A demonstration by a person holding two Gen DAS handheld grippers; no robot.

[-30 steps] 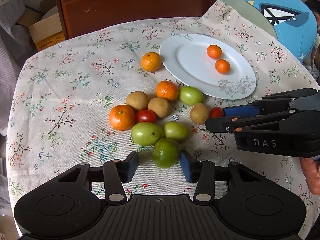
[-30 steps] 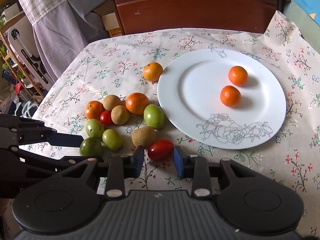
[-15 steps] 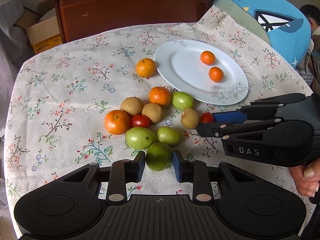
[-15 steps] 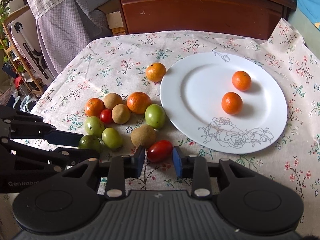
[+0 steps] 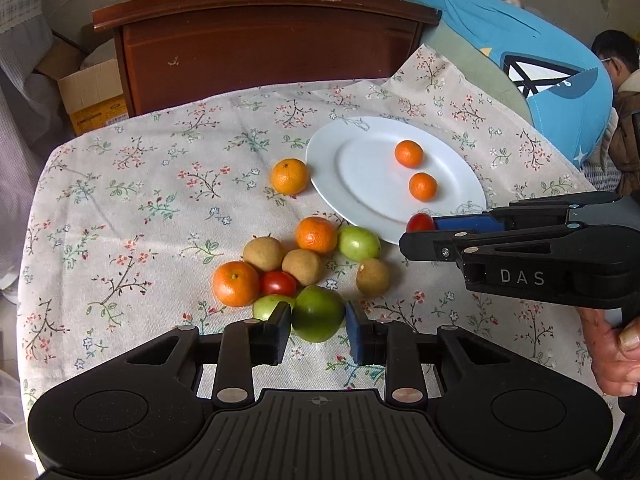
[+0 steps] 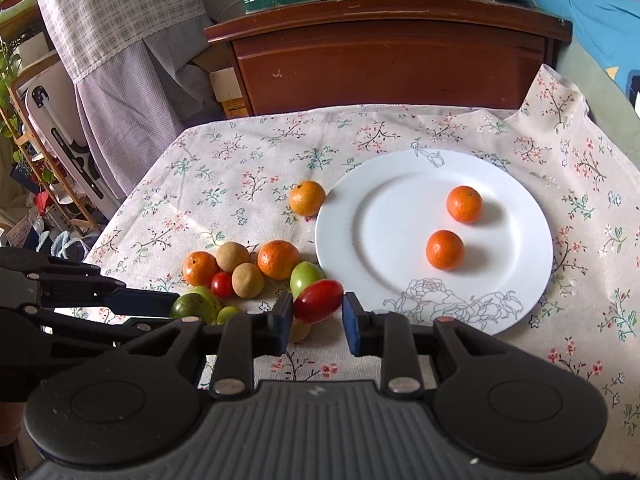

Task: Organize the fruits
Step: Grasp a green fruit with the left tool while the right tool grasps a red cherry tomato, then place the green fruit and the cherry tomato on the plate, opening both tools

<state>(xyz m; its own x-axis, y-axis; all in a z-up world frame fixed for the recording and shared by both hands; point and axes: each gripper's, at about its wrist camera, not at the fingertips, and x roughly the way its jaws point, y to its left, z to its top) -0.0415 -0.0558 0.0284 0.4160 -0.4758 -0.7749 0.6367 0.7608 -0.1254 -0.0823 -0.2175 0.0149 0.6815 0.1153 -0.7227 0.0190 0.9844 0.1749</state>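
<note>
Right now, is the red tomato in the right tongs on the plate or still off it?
Off it: the red tomato hangs between the right tongs, short of the plate.

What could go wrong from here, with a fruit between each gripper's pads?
The oblong red tomato sits tilted between the right gripper pads, apparently lifted; it may slip out or get bruised. The dark green fruit in the left gripper touches a lighter green fruit, so lifting could set the pile rolling. Both grippers work close together and could collide near the plate.
</note>
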